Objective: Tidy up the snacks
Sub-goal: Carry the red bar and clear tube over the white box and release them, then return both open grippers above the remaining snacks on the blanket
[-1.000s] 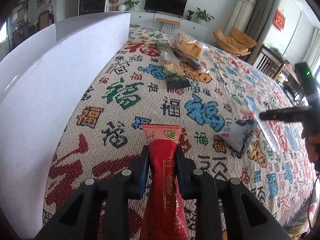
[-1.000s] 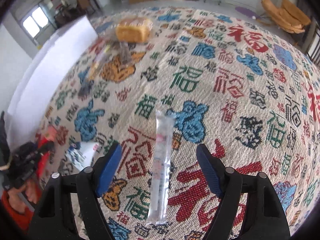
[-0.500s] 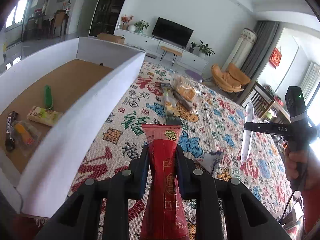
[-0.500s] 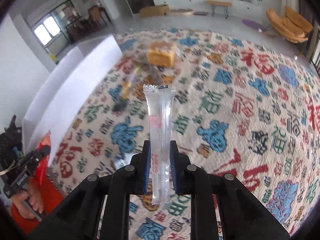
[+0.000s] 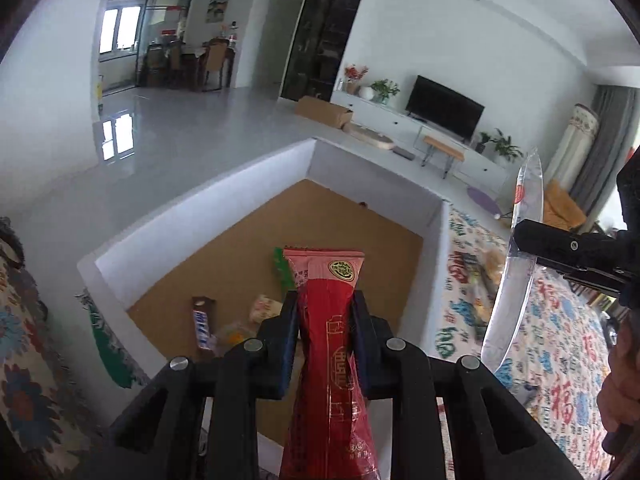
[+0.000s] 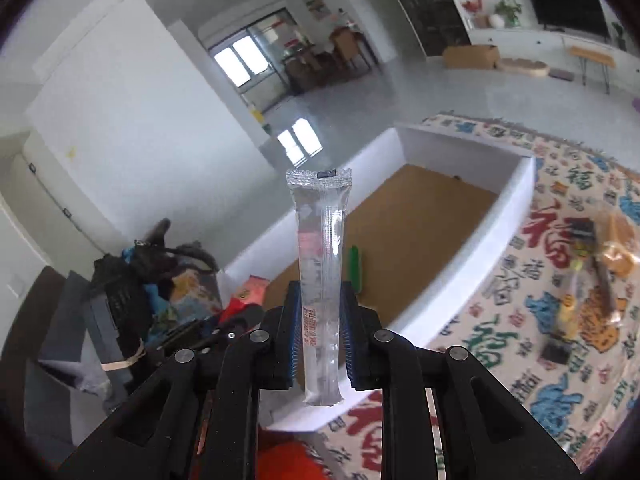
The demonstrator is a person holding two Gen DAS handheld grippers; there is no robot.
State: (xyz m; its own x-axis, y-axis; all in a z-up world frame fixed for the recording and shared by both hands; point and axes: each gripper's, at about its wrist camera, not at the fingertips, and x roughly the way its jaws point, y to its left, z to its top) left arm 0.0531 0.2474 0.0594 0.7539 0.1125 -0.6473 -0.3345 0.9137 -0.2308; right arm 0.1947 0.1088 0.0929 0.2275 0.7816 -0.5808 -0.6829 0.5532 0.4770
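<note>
Snack sticks both look light, soft and slippery: the red packet [image 5: 328, 344], pinched mid-length by the left hand-held gripper [image 5: 325, 320], and the clear tube [image 6: 322, 280], clamped low by the right hand-held gripper [image 6: 320, 340], hang above the white box [image 5: 280, 168] (film crushes easily).

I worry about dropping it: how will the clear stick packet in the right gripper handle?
The clear stick packet stands straight above the right gripper, so it seems fairly stiff. Its glossy film may be slippery. It looks slim, probably light, and is likely to drop easily into the white box.
</note>
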